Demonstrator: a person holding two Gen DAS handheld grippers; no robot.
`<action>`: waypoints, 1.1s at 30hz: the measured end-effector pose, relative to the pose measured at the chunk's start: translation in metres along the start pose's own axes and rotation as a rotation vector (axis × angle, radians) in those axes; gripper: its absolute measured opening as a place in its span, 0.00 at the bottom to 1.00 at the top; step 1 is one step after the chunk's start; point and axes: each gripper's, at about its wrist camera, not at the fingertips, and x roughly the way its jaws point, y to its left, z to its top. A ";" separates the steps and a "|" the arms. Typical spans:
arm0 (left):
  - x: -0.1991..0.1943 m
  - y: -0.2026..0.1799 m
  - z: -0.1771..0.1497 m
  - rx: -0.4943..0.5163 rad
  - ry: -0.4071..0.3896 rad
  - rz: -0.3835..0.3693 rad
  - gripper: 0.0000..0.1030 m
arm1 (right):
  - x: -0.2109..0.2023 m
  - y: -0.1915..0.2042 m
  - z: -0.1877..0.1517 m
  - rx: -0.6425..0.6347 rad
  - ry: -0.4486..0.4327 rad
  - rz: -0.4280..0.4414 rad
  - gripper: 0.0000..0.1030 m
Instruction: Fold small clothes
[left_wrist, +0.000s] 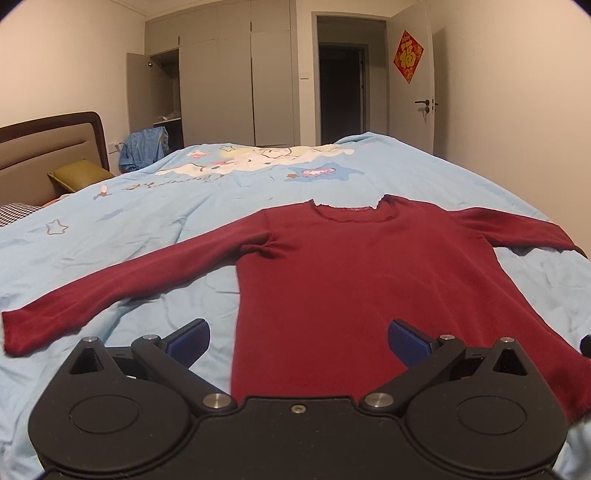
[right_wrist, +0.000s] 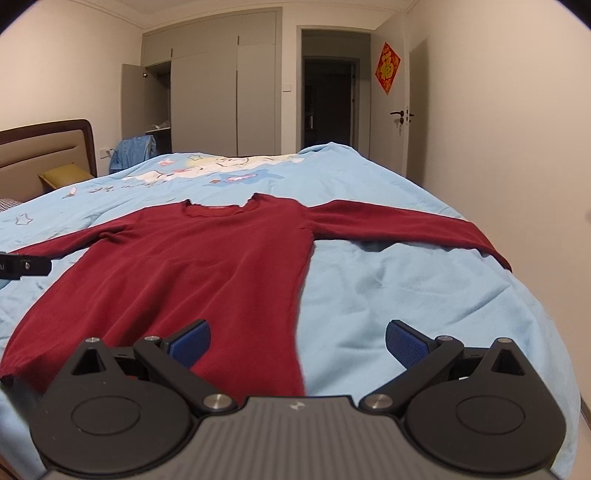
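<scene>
On the near side of the bed, in the left wrist view, the left gripper (left_wrist: 299, 341) hovers with its jaws wide apart and nothing between them. Its blue pads (left_wrist: 192, 338) stand on both sides of the left edge of the red sweater (left_wrist: 351, 280), near the hem. The sweater lies flat on the light blue quilt (left_wrist: 147, 206), with the collar at the far end and both sleeves spread out. The left sleeve (left_wrist: 110, 280) reaches far to the left, and the right sleeve (left_wrist: 517, 229) runs toward the right edge of the bed.

From the right wrist view, the right gripper (right_wrist: 297, 341) is also fully open and holds nothing. It stands over the right edge of the sweater (right_wrist: 184, 266) near the hem, with one pad above the cloth and the other above the quilt (right_wrist: 406, 295). The right sleeve (right_wrist: 424, 229) hangs a little over the right side of the bed (its cuff is out of sight). A small part of the left gripper (right_wrist: 26, 266) shows at the left.

I think the folding has not begun yet. One risk is that a jaw pinches the quilt together with the knit, so the quilt lifts too. Another risk is that the hanging sleeve drags and pulls the body out of shape during the fold.
</scene>
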 end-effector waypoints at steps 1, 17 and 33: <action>0.009 -0.002 0.002 -0.001 0.006 -0.006 0.99 | 0.004 -0.004 0.003 0.002 -0.002 -0.011 1.00; 0.117 -0.041 0.015 -0.043 0.006 -0.103 0.99 | 0.061 -0.099 0.023 0.196 -0.061 -0.156 1.00; 0.151 -0.048 -0.015 -0.009 0.032 -0.086 1.00 | 0.158 -0.226 0.068 0.457 0.011 -0.138 1.00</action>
